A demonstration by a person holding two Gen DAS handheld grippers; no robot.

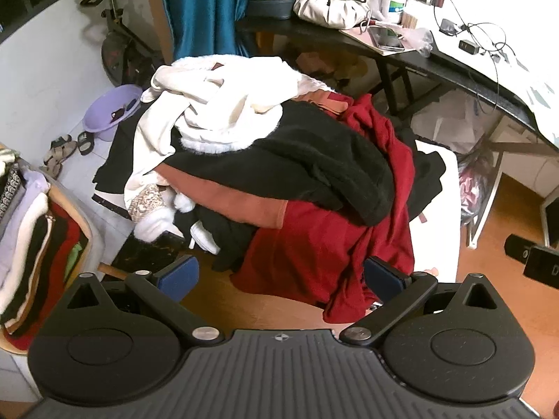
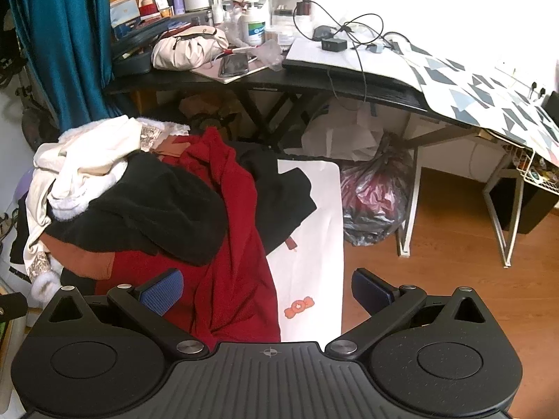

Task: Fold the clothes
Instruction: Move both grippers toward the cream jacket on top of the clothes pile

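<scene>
One heap of unfolded clothes point(image 1: 265, 174) lies ahead of both grippers on a low surface over the wooden floor point(image 2: 436, 262). A dark red garment point(image 1: 314, 251) spills down its near side, a black fleece point(image 1: 314, 164) lies across the middle, a rust-orange piece point(image 1: 227, 199) shows beneath the fleece, and cream-white items point(image 1: 223, 104) crown the top. A white sheet with an orange bow print point(image 2: 307, 262) lies flat beside the heap on the right, touching the red garment.

The left gripper point(image 1: 279, 276) hovers near the red garment's hem, jaws spread wide, nothing between the blue pads point(image 1: 178, 274). The right gripper point(image 2: 267, 289) hangs over the red garment and the white sheet, likewise spread and empty.

A stack of folded clothes point(image 1: 31, 244) sits at far left. A cluttered black desk point(image 2: 265, 80) stands behind the heap, a teal curtain point(image 2: 59, 42) hangs to its left, and a lilac basin point(image 1: 104, 111) rests on the floor.
</scene>
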